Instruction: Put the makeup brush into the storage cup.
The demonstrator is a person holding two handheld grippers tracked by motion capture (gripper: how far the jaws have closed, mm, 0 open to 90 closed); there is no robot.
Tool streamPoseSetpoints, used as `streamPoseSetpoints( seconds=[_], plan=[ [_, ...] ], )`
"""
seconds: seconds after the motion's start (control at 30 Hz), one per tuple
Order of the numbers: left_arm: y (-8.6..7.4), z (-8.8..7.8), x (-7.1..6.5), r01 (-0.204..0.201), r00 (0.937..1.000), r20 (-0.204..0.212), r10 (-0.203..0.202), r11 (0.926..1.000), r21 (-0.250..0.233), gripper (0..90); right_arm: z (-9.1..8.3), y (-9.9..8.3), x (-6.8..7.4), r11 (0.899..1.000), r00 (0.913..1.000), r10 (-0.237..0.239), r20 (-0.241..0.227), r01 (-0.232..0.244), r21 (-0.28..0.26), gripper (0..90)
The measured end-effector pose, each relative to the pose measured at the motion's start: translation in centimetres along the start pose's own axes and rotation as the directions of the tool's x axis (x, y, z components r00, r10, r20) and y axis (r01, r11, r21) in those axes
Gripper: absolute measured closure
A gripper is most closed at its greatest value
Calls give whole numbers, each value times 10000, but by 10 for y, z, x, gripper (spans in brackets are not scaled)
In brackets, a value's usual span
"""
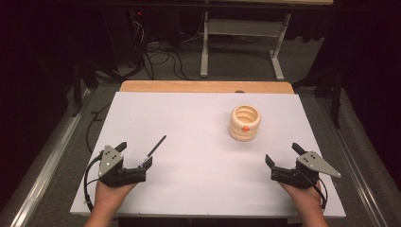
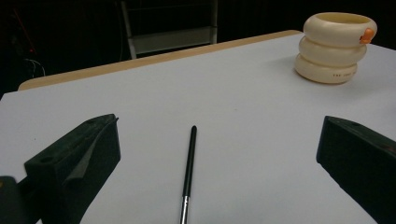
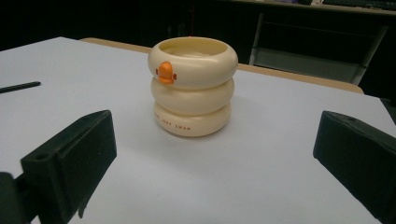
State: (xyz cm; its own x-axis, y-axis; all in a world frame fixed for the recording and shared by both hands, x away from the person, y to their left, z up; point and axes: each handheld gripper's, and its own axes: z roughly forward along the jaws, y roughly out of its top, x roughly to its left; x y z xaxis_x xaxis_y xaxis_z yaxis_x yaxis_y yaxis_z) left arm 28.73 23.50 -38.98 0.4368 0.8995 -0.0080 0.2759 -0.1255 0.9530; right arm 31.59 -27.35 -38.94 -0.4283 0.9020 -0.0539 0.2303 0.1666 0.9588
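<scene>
Left hand-held gripper (image 1: 135,152): low at the near left of the counter (image 1: 198,189), jaws spread wide, nothing pinched. Brush (image 1: 154,151) flat on the white sheet, handle tip pointing away toward the far side, metal ferrule end nearest the gripper; in the left gripper view, brush (image 2: 188,173) lying in line between the two jaws, apart from both.

Right hand-held gripper (image 1: 282,155): low at the near right, jaws likewise spread, empty, aimed at the cup (image 1: 245,122). Cup (image 3: 193,87) upright on the right half of the counter, well apart from the brush: three stacked cream rings with a small orange beak on the top ring, mouth open upward.

Probable work in hand: brush to be lifted and stood in the cup.

Risks, as judged from this layout:
- Thin round handle flat on a smooth sheet: likely to roll or skate aside if one jaw lands first; cause, an off-centre approach.
- Closing too high: jaws meeting over the handle and missing it; closing too low: tips scraping or dragging the sheet.
- Grip near the ferrule end: long handle liable to swing or droop; cause, hold far from the middle.
- Cup light-looking and unrestrained: may tip or slide if struck on the rim by the brush or nudged by the right jaws.
</scene>
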Motion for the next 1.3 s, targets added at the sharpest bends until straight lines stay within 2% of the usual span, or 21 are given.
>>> streamPoseSetpoints(
  seconds=[0.43,1.3],
  plan=[
    [0,0,1,-8,10000,-75,9,10000,22,2,2,-1,1,9999,9999,-83,-68,84,137,9],
    [1,0,0,37,10000,44,-37,10000,-38,3,3,-2,3,9998,9997,-158,-201,160,131,9]
  ],
)
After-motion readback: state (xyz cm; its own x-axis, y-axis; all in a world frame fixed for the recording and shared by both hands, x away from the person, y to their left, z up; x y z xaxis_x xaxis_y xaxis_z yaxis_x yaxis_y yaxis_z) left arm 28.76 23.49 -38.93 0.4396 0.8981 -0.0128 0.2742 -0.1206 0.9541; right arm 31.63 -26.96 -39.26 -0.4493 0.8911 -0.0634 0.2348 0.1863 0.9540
